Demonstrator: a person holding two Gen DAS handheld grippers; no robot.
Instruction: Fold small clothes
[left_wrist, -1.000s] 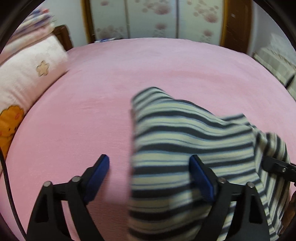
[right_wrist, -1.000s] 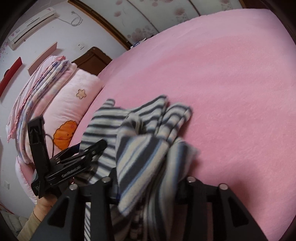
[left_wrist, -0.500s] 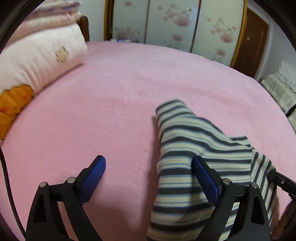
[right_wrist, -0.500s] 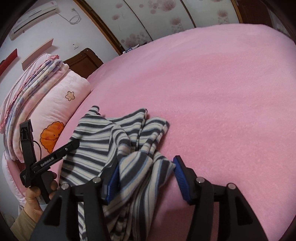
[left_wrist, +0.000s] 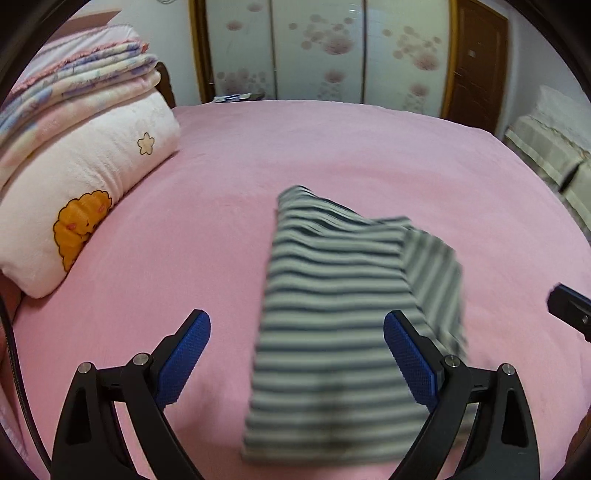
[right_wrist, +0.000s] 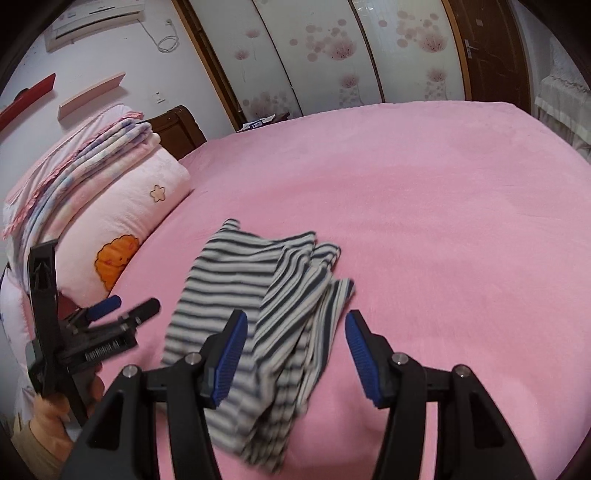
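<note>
Home bedroom: pink bed (left_wrist: 332, 155), pillow (left_wrist: 85, 192), floral wardrobe doors (left_wrist: 317, 51).

Striped garment (left_wrist: 332, 321) motion-blurred (near edge cut off); bed (left_wrist: 184, 258) partly hidden beneath.

Pale lettering on black body of left gripper (right_wrist: 127, 312), right wrist view: blurred, seemingly "GenRobot.AI". No other legible text.

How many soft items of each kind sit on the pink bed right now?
Striped garment: 1
Plush pillow with flower and orange patch: 1
Folded blanket stack atop that pillow: 1
Total: 3
</note>
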